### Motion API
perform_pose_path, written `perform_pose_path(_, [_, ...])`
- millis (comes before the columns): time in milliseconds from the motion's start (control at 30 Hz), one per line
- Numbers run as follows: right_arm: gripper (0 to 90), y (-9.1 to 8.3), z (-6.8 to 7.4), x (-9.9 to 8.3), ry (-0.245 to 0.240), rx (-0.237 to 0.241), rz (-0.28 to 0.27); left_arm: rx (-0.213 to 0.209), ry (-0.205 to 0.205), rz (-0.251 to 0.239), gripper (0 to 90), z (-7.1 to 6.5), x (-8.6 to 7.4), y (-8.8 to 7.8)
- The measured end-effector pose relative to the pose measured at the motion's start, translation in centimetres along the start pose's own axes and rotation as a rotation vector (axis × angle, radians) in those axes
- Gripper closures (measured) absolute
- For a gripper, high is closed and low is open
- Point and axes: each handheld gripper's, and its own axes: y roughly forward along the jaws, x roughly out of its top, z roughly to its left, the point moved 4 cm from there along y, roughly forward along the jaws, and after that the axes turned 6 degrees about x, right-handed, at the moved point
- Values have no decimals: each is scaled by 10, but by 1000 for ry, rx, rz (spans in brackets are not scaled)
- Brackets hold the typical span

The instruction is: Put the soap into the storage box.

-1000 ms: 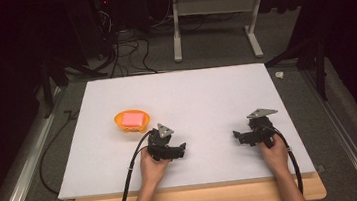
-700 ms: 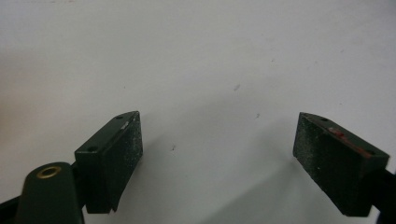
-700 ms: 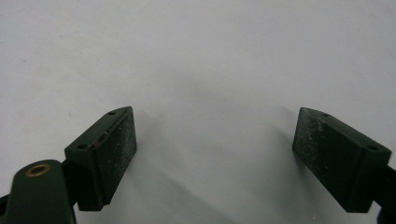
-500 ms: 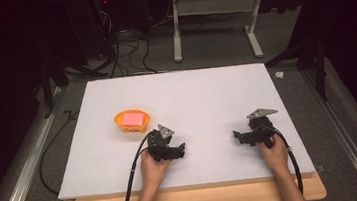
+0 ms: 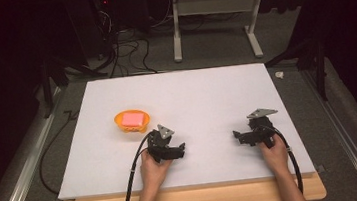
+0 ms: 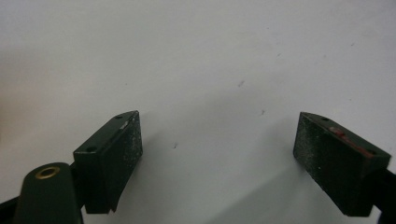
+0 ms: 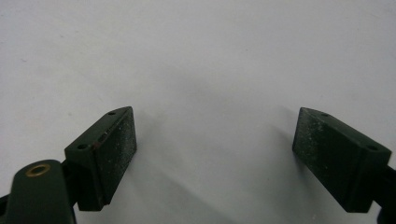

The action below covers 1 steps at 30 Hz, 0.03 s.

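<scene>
A pink block (image 5: 133, 118) is seen in the orange bowl (image 5: 121, 125); both tongs (image 6: 217, 149) (image 7: 215, 147) are held wide, nothing gripped.

The pink block (image 5: 132, 118) in the orange bowl (image 5: 120, 126) is too small to identify.

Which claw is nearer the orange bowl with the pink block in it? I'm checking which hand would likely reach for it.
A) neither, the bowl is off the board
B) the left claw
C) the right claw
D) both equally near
B: in the high view the orange bowl with the pink block sits on the white board just up and left of the left claw, while the right claw rests far across the board.
</scene>
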Motion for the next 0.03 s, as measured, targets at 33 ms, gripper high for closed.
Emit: perform_pose_path(33, [143, 0, 0, 0, 0, 0, 0, 0, 0, 0, 161, 0, 0, 0])
